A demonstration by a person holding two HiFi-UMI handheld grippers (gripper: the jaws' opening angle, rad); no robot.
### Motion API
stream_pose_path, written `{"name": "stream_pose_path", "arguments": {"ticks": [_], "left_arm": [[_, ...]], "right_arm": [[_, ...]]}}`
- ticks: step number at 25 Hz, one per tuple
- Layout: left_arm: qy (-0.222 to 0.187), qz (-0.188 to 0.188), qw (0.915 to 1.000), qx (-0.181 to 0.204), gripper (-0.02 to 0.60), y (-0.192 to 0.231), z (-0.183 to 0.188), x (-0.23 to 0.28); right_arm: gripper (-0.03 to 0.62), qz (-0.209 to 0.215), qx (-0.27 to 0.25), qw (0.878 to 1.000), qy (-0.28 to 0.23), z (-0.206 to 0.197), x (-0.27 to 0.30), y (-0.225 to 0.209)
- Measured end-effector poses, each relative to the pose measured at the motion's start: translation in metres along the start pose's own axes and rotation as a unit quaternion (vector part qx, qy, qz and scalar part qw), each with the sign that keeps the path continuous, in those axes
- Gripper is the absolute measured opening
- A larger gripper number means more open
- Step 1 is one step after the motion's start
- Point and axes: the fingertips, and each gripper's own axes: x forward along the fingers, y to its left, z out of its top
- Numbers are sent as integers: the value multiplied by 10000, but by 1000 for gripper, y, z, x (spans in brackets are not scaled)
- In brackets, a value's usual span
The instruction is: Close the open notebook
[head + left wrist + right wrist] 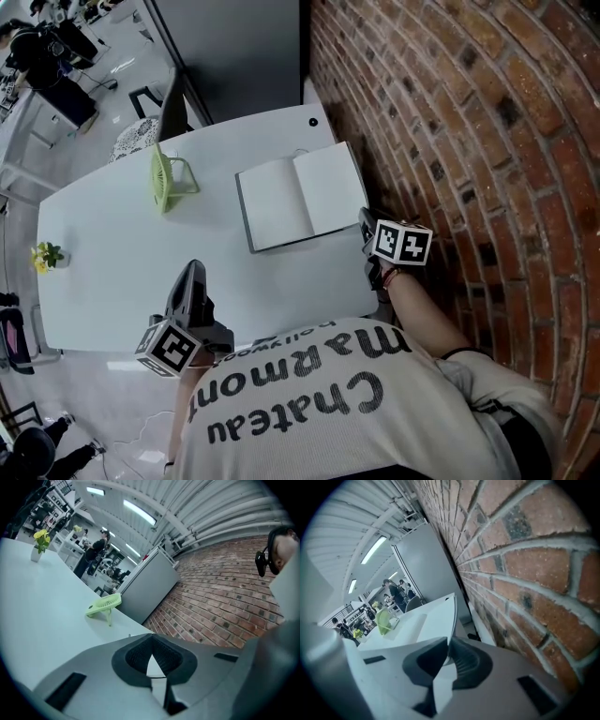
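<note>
The open notebook (300, 202) lies on the white table (112, 281), its spread running left to right and its spine pointing away from the person. The right gripper (367, 225) is at its near right corner, jaws pinching that leaf's edge. The left gripper (192, 274), jaws pressed together on nothing, is well apart. The leaf probably has to swing leftward over the spine.
</note>
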Motion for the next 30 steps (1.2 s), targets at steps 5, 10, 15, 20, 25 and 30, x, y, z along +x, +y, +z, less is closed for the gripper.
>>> {"name": "stream_pose_path", "arguments": {"ticks": [5, 10, 15, 20, 25, 30], "left_arm": [[86, -177, 9998, -51, 2, 11, 10, 4], [279, -397, 9988, 65, 2, 14, 30, 9], [332, -569, 9978, 93, 2, 26, 47, 10], [391, -742, 9964, 72, 2, 33, 56, 14], [406, -939, 9948, 37, 2, 35, 60, 16], [526, -1043, 9931, 24, 2, 38, 57, 14]], "right_arm": [[26, -159, 19, 9998, -115, 7, -4, 11], [21, -384, 110, 9986, -333, 20, -15, 26], [20, -542, -43, 9972, -518, 27, -22, 45], [20, -572, -159, 9957, -713, 34, -29, 64], [20, -583, -257, 9949, -778, 36, -33, 81], [20, -587, -291, 9941, -868, 38, -36, 95]]}}
